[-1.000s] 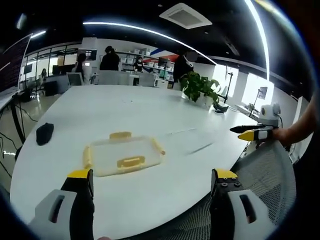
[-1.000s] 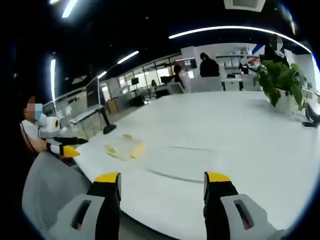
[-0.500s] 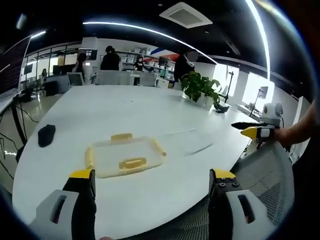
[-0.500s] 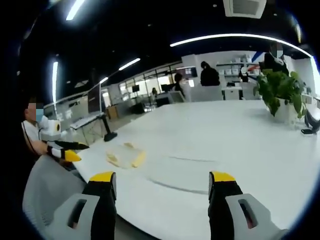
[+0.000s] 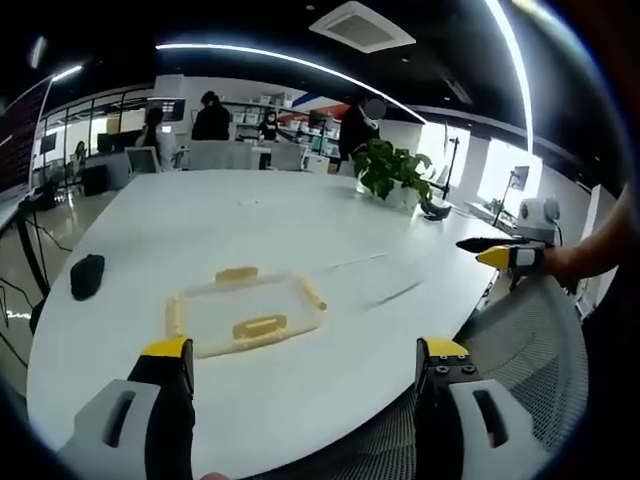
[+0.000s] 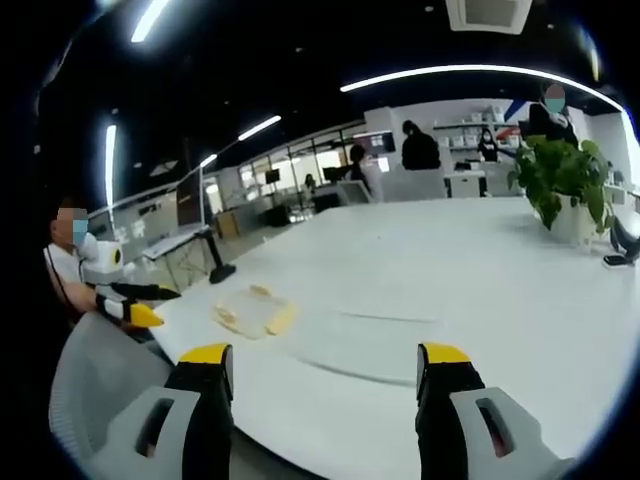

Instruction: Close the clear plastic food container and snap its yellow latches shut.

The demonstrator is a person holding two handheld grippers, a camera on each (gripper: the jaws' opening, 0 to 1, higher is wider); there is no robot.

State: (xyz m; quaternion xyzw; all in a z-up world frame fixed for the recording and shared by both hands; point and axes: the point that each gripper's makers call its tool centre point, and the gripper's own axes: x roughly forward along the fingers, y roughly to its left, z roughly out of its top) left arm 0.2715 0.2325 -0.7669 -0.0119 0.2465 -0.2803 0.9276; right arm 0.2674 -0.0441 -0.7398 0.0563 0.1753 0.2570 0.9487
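The clear container [image 5: 245, 313] lies flat on the white desk [image 5: 300, 220], its yellow latches [image 5: 259, 327] splayed outward and not yet snapped. The left gripper [image 5: 300, 365] hangs off the desk's near edge with jaws spread wide and empty, the container ahead of it. The right gripper [image 6: 320, 370], jaws likewise spread and holding nothing, is well apart from the container. The approach appears to be the step in hand; next, both grippers likely need to close in and press a latch down
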